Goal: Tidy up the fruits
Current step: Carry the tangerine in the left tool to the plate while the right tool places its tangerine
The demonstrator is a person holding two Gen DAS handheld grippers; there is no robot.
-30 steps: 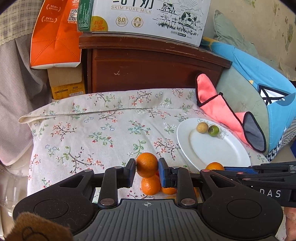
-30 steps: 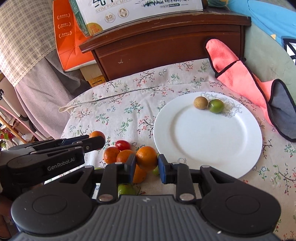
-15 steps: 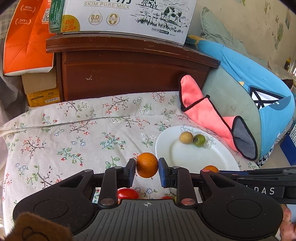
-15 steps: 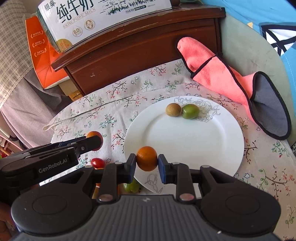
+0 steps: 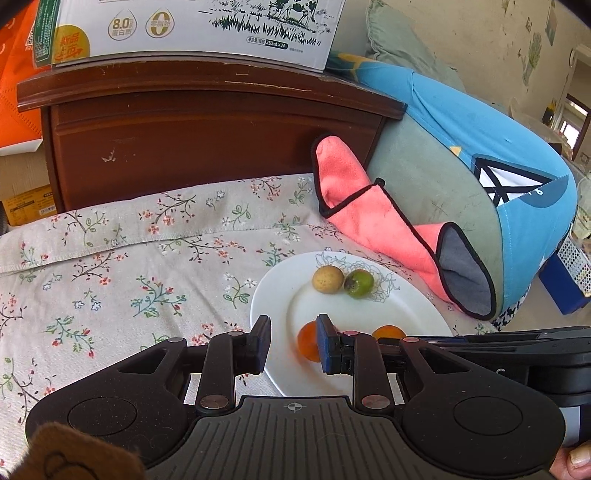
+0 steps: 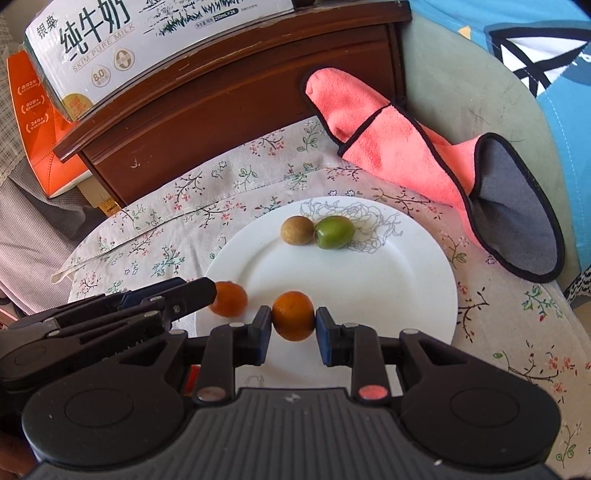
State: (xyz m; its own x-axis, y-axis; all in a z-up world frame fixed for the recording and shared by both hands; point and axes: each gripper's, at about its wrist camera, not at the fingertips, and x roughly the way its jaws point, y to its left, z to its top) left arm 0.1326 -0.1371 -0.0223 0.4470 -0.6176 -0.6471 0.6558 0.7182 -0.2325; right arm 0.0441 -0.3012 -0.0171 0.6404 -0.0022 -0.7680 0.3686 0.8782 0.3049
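A white plate (image 5: 388, 306) (image 6: 369, 277) lies on the floral cloth with a brown fruit (image 5: 327, 279) (image 6: 297, 230) and a green fruit (image 5: 359, 283) (image 6: 334, 232) at its far side. My left gripper (image 5: 294, 343) (image 6: 207, 291) hangs over the plate's left rim. Its pads stand apart and grip nothing. An orange (image 5: 308, 341) (image 6: 231, 299), blurred, sits just beyond its tips, partly hidden by the right-hand finger. My right gripper (image 6: 293, 325) is shut on a second orange (image 6: 293, 315) (image 5: 388, 331) above the plate's near edge.
A pink cloth with a grey lining (image 5: 369, 221) (image 6: 388, 147) drapes from a blue-and-green cushion (image 5: 461, 147) onto the table right of the plate. Behind stands a dark wooden cabinet (image 5: 203, 140) with a milk carton box (image 5: 184, 26) on top. Flowered tablecloth (image 5: 129, 277) stretches left.
Both grippers have moved from the fruit pile to above the plate. The left gripper's orange has come out from between its pads. The right gripper still holds its orange.
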